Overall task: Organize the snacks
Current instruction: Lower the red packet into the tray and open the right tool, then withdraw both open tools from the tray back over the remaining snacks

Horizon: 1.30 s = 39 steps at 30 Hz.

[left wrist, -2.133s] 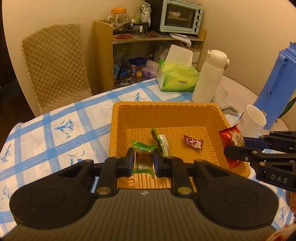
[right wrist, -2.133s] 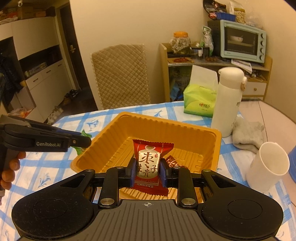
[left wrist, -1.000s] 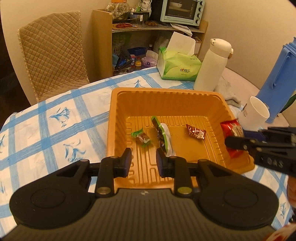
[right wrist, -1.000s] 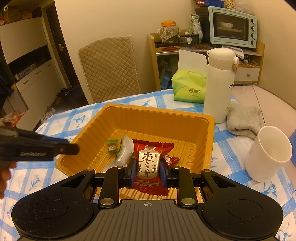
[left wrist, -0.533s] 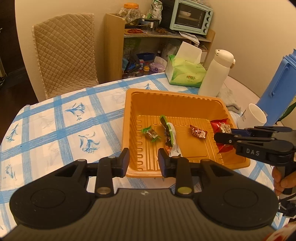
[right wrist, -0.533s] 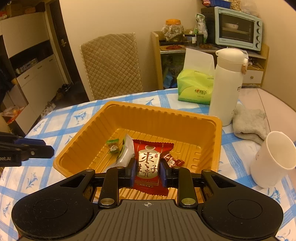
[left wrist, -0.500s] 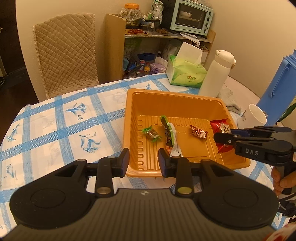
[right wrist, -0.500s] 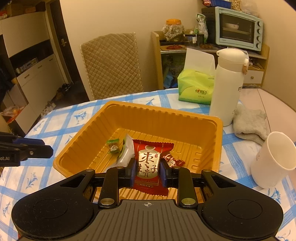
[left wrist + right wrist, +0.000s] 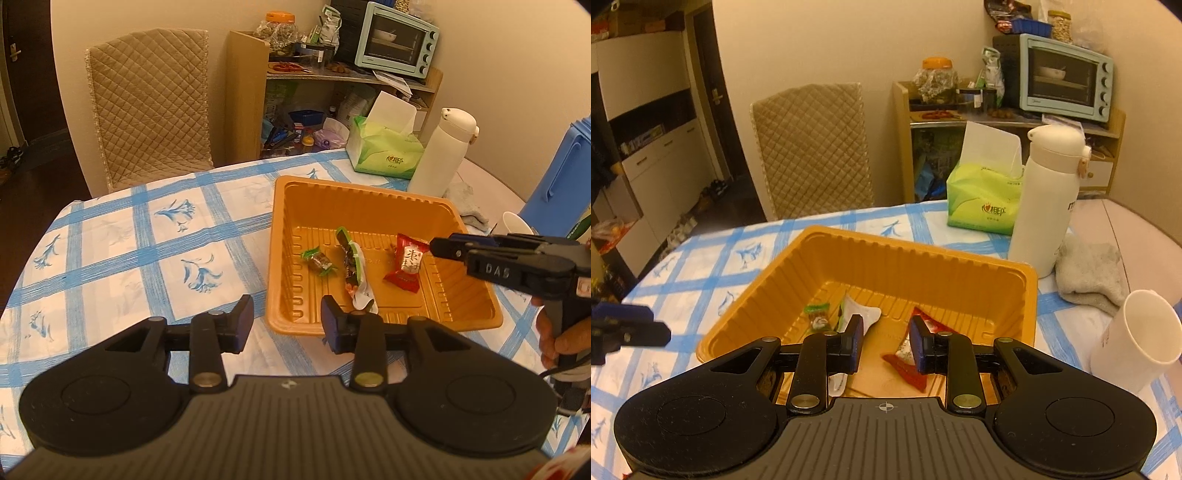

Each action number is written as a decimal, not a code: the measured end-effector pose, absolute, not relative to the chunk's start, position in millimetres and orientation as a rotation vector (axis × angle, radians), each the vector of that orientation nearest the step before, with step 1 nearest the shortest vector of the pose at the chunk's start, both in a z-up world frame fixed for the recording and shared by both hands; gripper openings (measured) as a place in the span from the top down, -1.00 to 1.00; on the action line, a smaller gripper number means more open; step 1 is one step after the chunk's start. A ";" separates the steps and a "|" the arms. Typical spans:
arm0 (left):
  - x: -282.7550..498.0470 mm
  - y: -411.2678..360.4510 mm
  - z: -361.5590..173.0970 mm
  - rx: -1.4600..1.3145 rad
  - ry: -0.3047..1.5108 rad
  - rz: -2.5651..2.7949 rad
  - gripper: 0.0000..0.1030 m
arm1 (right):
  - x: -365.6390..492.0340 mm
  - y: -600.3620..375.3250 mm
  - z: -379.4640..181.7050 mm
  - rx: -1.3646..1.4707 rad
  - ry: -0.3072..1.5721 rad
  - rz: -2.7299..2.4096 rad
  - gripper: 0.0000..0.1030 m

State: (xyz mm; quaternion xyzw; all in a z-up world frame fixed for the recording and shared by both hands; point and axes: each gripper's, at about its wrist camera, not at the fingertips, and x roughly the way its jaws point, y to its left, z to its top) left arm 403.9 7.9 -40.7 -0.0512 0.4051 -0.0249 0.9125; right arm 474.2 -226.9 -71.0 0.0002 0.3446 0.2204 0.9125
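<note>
Inspection of the snack-sorting station. The orange tray (image 9: 380,197) sits on the blue-checked tablecloth (image 9: 147,236), and every snack in view lies inside it. Contents by count, from the left wrist view: a small green-wrapped candy (image 9: 319,261) toward the tray's left, a long green-and-white packet (image 9: 354,271) beside it near the middle, and a red jujube packet (image 9: 406,263) to the right. A further small piece may lie behind the red packet; the pictures do not settle it.

Left gripper (image 9: 287,323): its jaws are opening, with nothing between them. It hangs over the tray's near-left corner and the cloth, clear of all snacks.

Right gripper (image 9: 885,341): its jaws are opening, and the red jujube packet (image 9: 905,352) lies on the tray floor below and partly behind the right finger — not pinched, by my reading. The pads stand apart with bare tray floor visible between them. The left wrist view agrees: the gripper's tips sit just beside the packet's upper corner, and the packet rests flat.

Status: three snacks are in the tray, the red one judged just set down. No loose snack is visible on the cloth in either view. A white cup (image 9: 1137,339), white flask (image 9: 1045,206), tissue box (image 9: 982,206) and grey cloth (image 9: 1089,273) stand beside the tray and are not part of the work. What remains, if anything, lies outside these pictures — I cannot confirm completion.
</note>
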 end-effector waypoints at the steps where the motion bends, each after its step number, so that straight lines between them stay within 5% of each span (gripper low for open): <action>1: 401.9 8.6 -40.3 -0.106 0.834 -0.050 0.27 | 473.0 -227.9 -70.0 0.011 0.712 0.458 0.33; 4: 395.3 11.0 -38.8 -0.116 0.832 -0.043 0.20 | 465.0 -230.6 -66.3 0.030 0.701 0.456 -0.22; 6: 390.2 12.5 -37.8 -0.121 0.828 -0.038 0.19 | 458.1 -231.7 -63.6 0.038 0.688 0.461 -0.31; 11: 375.7 15.1 -32.5 -0.135 0.816 -0.024 -0.04 | 442.7 -236.3 -58.4 0.067 0.704 0.468 -0.40; 39: 265.6 25.6 -2.2 -0.202 0.776 -0.017 -0.60 | 312.0 -242.7 -23.0 0.104 0.746 0.497 -0.68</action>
